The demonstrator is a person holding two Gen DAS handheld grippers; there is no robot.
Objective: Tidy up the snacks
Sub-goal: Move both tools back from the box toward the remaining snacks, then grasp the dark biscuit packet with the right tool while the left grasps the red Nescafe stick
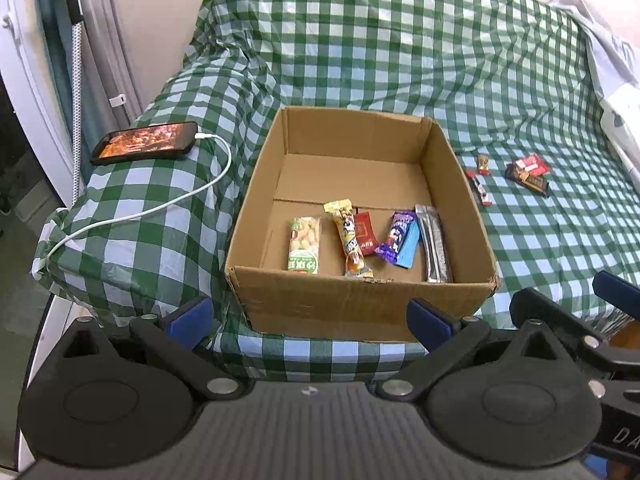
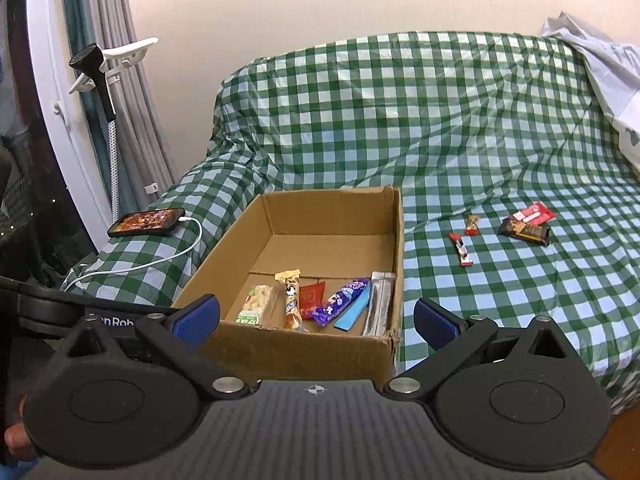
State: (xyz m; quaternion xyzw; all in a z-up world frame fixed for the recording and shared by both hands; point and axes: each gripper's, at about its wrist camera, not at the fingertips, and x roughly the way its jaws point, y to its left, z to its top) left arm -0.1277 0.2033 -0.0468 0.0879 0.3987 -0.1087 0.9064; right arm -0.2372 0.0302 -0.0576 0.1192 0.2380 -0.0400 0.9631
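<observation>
An open cardboard box sits on the green checked sofa cover. Several snack packs lie along its near side: a green peanut pack, a yellow bar, a red packet, a purple pack, a blue stick and a silver bar. Loose snacks lie on the seat to the right: a red-white bar, a small candy, and dark and red packs. My left gripper and right gripper are both open and empty, in front of the box.
A phone with a white charging cable lies on the sofa's left armrest. Curtains and a white frame stand at the left. A pale cloth is draped at the sofa's right end. The right gripper's body shows at the lower right of the left wrist view.
</observation>
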